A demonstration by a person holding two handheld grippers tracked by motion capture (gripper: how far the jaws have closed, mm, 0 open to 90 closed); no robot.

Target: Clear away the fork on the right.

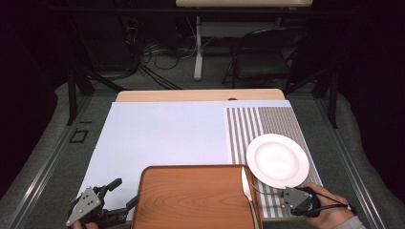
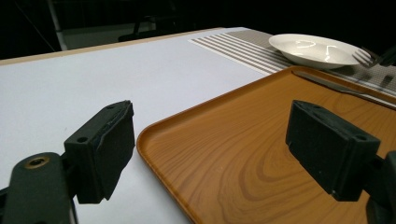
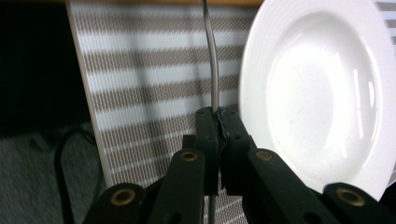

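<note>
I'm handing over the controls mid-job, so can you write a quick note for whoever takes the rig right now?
Left gripper: open, its jaws either side of the near left corner of the tray, holding nothing.
Right gripper: shut on the handle of the fork, over the striped placemat, between tray and plate.
Done: plate sits on the placemat.
Left, most likely: set the fork down beside the plate, then move the knife, which lies along the tray's right edge. Whether the fork touches the mat is unclear.
</note>
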